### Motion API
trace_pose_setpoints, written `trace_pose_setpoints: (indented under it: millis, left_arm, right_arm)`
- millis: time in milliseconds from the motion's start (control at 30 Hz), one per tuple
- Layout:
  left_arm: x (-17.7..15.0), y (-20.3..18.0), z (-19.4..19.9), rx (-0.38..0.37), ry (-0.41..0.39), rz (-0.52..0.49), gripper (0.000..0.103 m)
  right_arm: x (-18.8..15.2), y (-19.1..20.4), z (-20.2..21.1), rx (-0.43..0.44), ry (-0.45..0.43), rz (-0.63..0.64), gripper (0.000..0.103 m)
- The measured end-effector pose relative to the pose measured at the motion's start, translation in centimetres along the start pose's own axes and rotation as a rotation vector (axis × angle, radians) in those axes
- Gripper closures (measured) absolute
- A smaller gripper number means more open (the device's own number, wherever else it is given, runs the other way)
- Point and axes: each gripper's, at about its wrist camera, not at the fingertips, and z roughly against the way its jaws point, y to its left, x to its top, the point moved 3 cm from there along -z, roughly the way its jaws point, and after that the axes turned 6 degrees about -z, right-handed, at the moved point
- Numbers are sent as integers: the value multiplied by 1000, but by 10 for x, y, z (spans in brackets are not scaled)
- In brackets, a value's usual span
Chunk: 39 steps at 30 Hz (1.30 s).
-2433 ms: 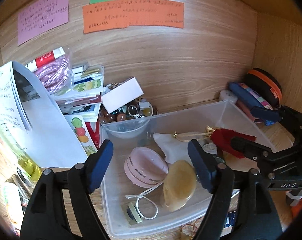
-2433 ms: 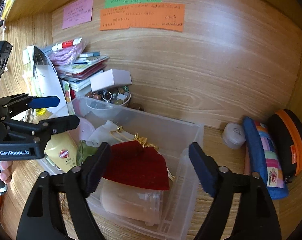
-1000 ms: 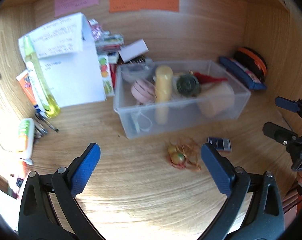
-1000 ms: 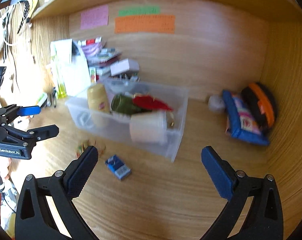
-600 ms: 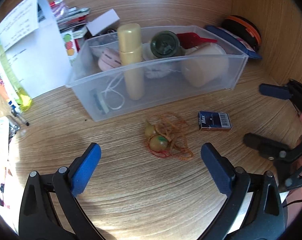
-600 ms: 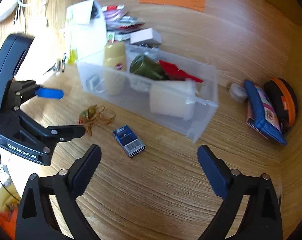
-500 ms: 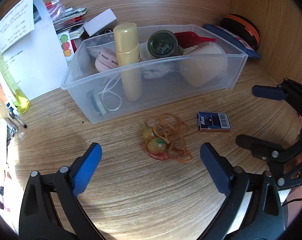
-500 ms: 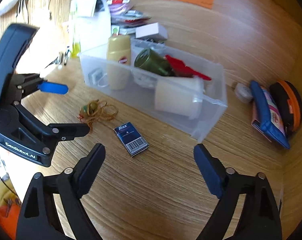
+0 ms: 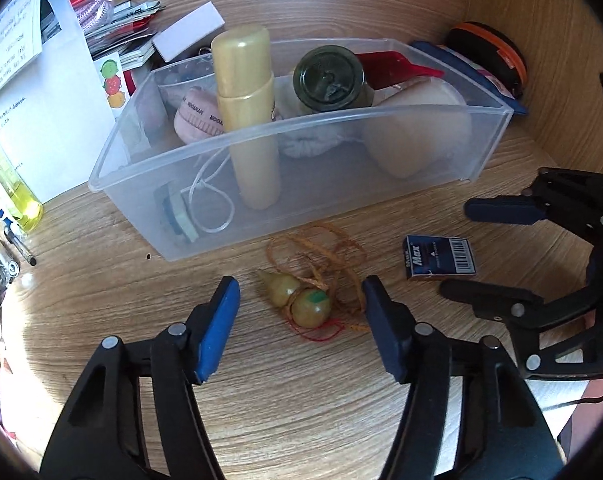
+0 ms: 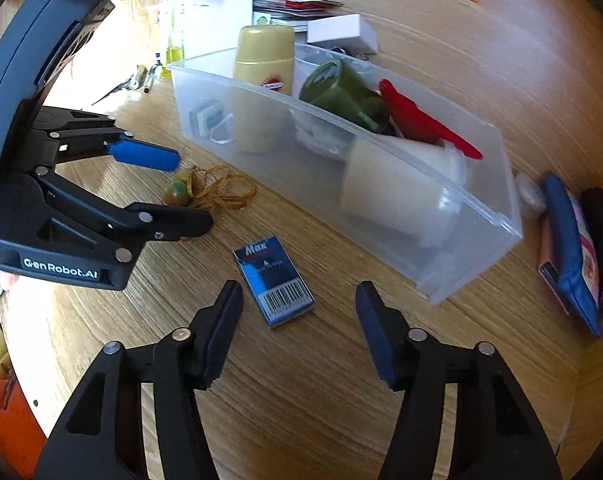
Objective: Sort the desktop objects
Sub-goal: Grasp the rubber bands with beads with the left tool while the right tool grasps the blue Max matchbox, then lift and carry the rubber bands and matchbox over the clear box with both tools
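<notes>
A gourd pendant on a tangled brown cord (image 9: 297,300) lies on the wooden desk in front of the clear bin (image 9: 341,114). My left gripper (image 9: 299,282) straddles it with its jaws closing, and the pads stand clear of the gourd on both sides. A small blue box marked Max (image 10: 275,280) lies flat to the right of the pendant. My right gripper (image 10: 297,286) is over it with its jaws closing, and the box sits nearer the left finger, untouched. Across views I see the left gripper (image 10: 193,189), the pendant (image 10: 177,194), the right gripper (image 9: 455,249) and the box (image 9: 439,258).
The bin (image 10: 477,256) holds a tan bottle (image 9: 245,120), a green jar (image 9: 329,78), a pink case, a cream cup and a red pouch. Papers and a yellow-green bottle (image 9: 17,192) crowd the left. A blue pencil case (image 10: 573,256) and an orange-rimmed pouch lie at the right wall.
Both grippers came back from the bin and sank toward the desk. Their jaws narrowed from wide open, the left now around the pendant, the right around the blue box.
</notes>
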Motion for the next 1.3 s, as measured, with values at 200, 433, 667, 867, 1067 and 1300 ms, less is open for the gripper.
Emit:
trace_pose_setpoints:
  millis: [200,433,667,867,1067,1300]
  left_arm:
    - [0,-4,3,-36,-12,-21,54]
    - [0,-5,4,-60,-23,-24,78]
    - [-5,0,10,-85,-15,14,79]
    - [-9,7,28,-50,-52,36,79]
    - [-8,15,55,-11,-106,33,79]
    - [4,20,80,37,-167,33,79]
  right_arm:
    - [6,2,-7,103,11,-27,66]
    - [7,8,-6,135,6,-25,78]
    - [6,11,2,143,-1,-41,78]
    - [9,10,22,148,-42,-64,78]
    - [16,14,42,132,-85,-63,78]
    - [23,20,64,111,-130,-52,78]
